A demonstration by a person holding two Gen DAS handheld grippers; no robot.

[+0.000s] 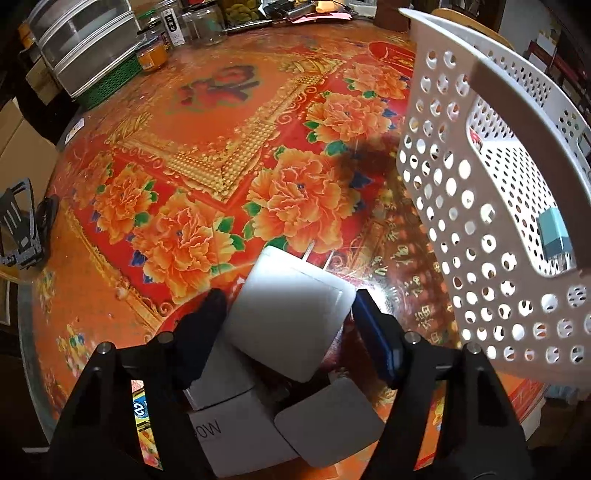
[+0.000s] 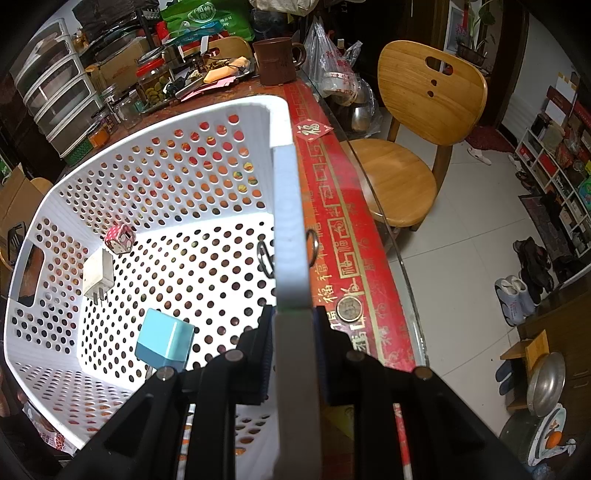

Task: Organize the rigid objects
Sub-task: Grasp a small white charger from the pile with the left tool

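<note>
My left gripper [image 1: 288,299] is shut on a white charger plug [image 1: 288,314] with two prongs pointing forward, held above the red floral table [image 1: 221,166]. Below it lie more white chargers [image 1: 328,421]. The white perforated basket [image 1: 461,184] stands tilted to the right of it. My right gripper [image 2: 293,314] is shut on the basket's rim [image 2: 290,221]. Inside the basket lie a blue charger [image 2: 164,343], a white charger [image 2: 98,275] and a small pink patterned cube [image 2: 119,238]. The blue charger also shows through the basket's handle hole in the left wrist view [image 1: 554,232].
Clear drawer units [image 1: 81,48], glass jars [image 1: 207,26] and a green basket [image 1: 110,83] stand at the table's far edge. A brown mug [image 2: 277,61] and clutter stand behind the basket. A wooden chair [image 2: 410,147] stands beside the table. A coin [image 2: 349,308] lies near the table edge.
</note>
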